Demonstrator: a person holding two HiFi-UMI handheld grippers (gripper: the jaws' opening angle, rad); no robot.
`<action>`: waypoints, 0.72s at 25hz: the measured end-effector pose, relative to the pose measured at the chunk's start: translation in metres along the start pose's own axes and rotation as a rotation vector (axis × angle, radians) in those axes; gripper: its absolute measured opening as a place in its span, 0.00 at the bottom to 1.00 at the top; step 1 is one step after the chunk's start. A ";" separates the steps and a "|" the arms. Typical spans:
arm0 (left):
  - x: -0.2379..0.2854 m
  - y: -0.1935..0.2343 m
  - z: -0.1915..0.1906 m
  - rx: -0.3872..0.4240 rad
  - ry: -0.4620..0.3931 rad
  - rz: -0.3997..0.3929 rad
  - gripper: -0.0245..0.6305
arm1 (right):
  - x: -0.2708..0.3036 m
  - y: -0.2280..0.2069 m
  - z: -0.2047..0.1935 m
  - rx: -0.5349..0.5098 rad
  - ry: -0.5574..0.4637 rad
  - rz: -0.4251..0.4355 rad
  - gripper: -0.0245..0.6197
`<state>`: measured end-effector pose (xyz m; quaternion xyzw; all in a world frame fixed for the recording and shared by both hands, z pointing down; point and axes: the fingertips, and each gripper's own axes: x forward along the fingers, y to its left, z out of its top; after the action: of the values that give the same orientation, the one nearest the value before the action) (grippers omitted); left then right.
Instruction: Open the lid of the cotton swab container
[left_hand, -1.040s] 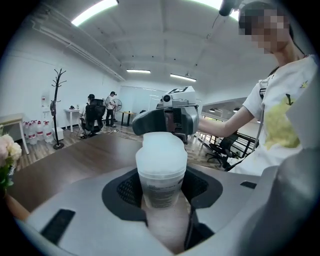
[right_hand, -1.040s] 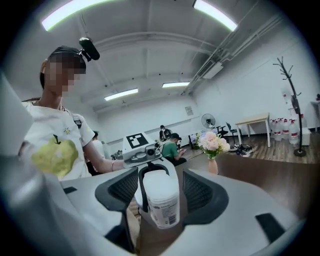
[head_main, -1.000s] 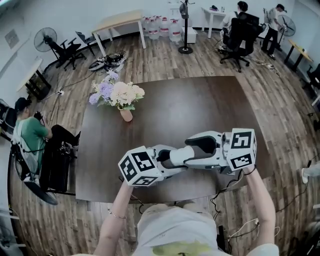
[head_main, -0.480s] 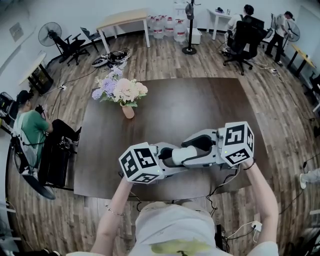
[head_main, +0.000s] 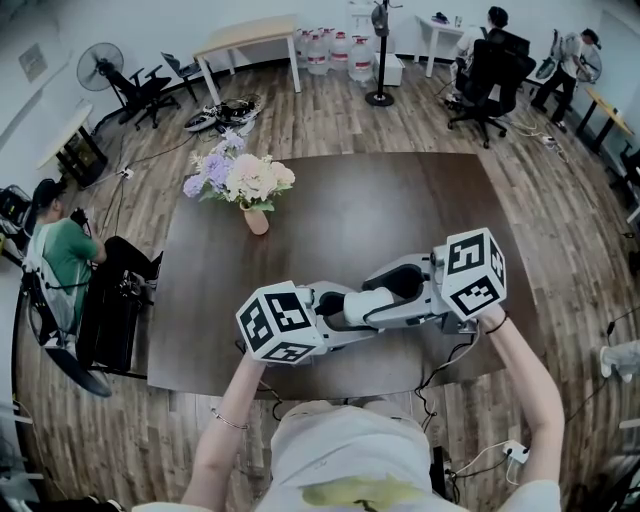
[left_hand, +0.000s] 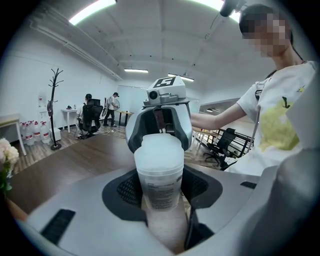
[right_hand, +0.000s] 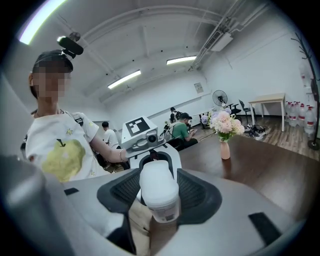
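While L gripper (left_hand: 160, 187) pinches container (left_hand: 160, 176), label (left_hand: 161, 197) illegible, R gripper (right_hand: 159, 194) just closed jaws on lid (right_hand: 158, 182).

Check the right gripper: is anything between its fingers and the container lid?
Nothing visible. The lid sits between the fingers of the right gripper, which have just been closing; the left gripper holds the container body. Whether the right fingers press yet is unclear.

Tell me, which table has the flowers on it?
The big dark table in the middle: the vase of flowers stands near its far left corner. The pale table behind has none.
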<state>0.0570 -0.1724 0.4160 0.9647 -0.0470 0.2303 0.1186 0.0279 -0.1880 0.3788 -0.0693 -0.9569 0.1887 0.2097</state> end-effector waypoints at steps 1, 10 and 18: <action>0.000 0.000 0.000 -0.004 -0.001 -0.002 0.37 | 0.000 0.000 0.000 0.008 0.003 0.004 0.40; 0.010 -0.006 -0.005 0.080 0.043 0.025 0.35 | -0.007 0.001 0.002 0.234 -0.094 0.150 0.40; 0.017 -0.003 -0.011 0.153 0.046 0.066 0.36 | -0.009 -0.015 0.000 0.558 -0.095 0.250 0.40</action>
<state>0.0682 -0.1673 0.4326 0.9633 -0.0582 0.2591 0.0381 0.0349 -0.2033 0.3811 -0.1174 -0.8608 0.4716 0.1508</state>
